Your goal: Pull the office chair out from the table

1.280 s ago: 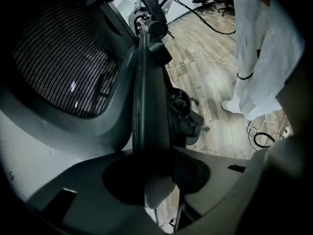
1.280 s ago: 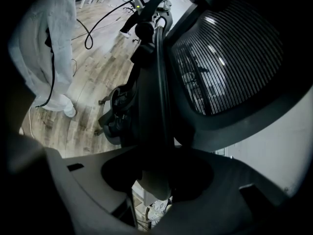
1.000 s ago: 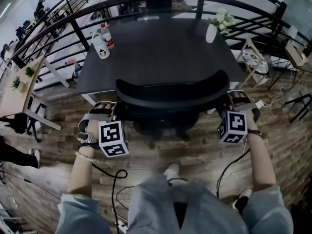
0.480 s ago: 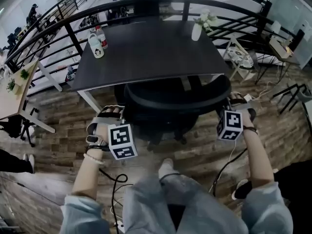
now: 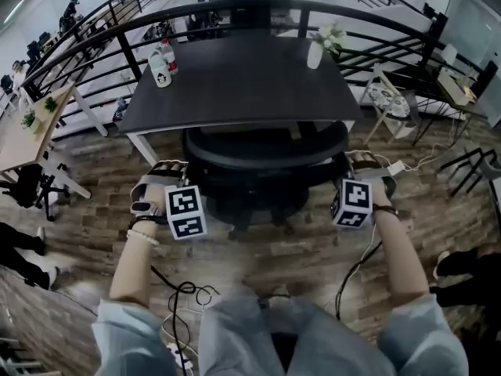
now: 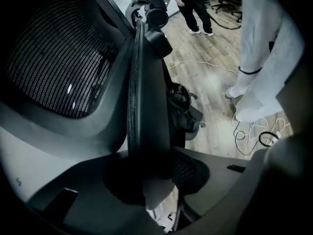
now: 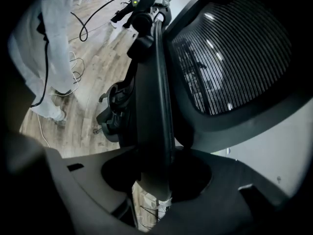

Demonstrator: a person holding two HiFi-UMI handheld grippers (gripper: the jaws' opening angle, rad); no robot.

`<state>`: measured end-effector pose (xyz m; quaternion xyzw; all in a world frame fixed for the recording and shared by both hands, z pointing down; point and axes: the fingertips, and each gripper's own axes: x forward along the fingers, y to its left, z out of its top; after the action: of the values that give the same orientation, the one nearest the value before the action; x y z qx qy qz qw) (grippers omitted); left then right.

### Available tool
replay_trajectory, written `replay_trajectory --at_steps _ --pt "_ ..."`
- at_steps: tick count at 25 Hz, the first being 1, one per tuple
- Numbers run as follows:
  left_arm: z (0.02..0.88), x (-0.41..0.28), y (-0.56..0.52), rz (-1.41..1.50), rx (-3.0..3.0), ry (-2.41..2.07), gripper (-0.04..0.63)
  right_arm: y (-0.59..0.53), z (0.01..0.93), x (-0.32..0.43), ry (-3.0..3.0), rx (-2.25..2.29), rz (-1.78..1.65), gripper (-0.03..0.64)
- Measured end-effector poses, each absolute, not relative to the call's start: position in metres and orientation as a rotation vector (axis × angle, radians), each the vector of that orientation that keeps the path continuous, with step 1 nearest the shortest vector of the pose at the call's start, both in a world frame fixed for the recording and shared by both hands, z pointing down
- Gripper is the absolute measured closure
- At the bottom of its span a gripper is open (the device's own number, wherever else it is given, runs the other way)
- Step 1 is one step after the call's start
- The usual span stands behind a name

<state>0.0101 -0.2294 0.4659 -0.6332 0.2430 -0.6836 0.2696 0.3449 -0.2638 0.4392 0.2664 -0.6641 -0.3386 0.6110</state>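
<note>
The black mesh office chair [image 5: 266,153] stands just in front of the dark table [image 5: 243,81], its backrest towards me. My left gripper [image 5: 174,177] grips the backrest's left edge and my right gripper [image 5: 358,163] grips its right edge. In the left gripper view the backrest rim [image 6: 146,106] runs down between the jaws of the left gripper [image 6: 152,182], which have just been closing on it. The right gripper view shows the same on the other side: the rim [image 7: 154,106] sits clamped in the right gripper [image 7: 159,180]. The chair's base is mostly hidden.
On the table stand a white vase with flowers [image 5: 316,49] and a bottle with a mug [image 5: 162,67]. A black railing [image 5: 94,34] curves behind it. Cables [image 5: 184,296] lie on the wood floor by my legs. A stool [image 5: 390,94] stands right.
The chair has rolled out from under the table towards me. Both grippers came back with it, still on the backrest's edges.
</note>
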Motion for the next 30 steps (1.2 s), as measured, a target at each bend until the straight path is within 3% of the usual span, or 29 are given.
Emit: replay_trajectory --at_steps 30 --pt "0.460 0.014 -0.115 -1.846 -1.629 0.735 0.468 -0.127 0.428 0.354 -1.584 0.617 -0.837 0.449"
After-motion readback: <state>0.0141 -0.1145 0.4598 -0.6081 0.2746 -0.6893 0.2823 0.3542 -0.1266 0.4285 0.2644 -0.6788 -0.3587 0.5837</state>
